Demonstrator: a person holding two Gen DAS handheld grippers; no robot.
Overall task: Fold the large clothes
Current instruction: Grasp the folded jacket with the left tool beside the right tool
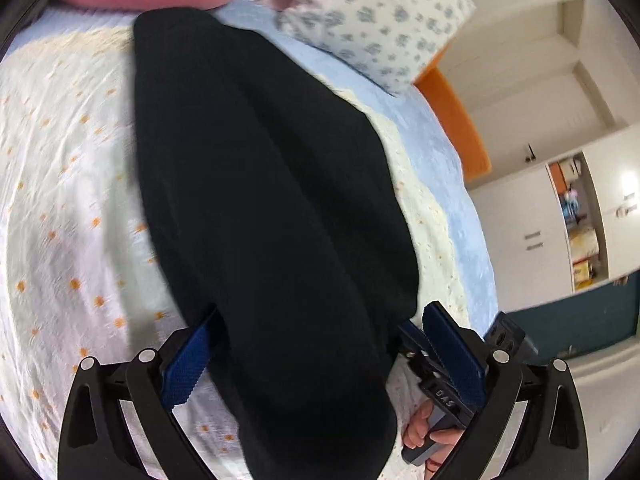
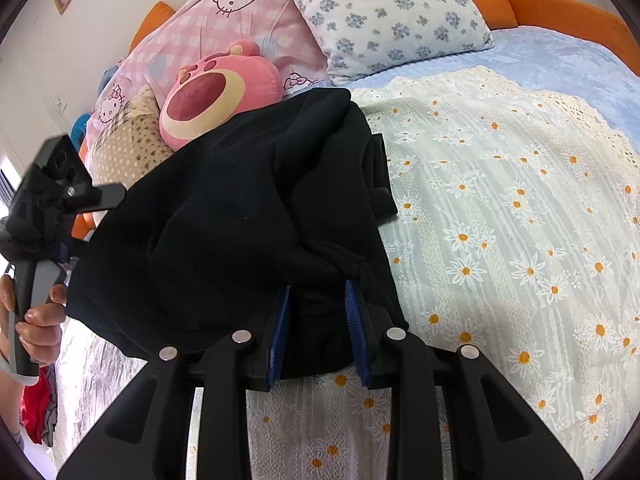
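A large black garment (image 1: 260,200) lies in a long band on the daisy bedspread (image 1: 60,200). It also shows in the right wrist view (image 2: 240,220), bunched and lifted at the near end. My left gripper (image 1: 320,340) stands wide open with the garment passing between its blue pads (image 1: 184,368). My right gripper (image 2: 318,320) is shut on a fold of the black garment, its blue pads (image 2: 280,328) pressing the cloth. The right gripper's body (image 1: 460,360) shows beside the left one, and the left gripper (image 2: 48,208) shows at the far left, held by a hand.
A blue-flowered pillow (image 2: 384,16), a pink Hello Kitty quilt (image 2: 224,28) and a pink bear plush (image 2: 216,96) lie at the head of the bed. An orange bed frame (image 2: 560,8) edges it. White wardrobes (image 1: 520,220) stand to the right.
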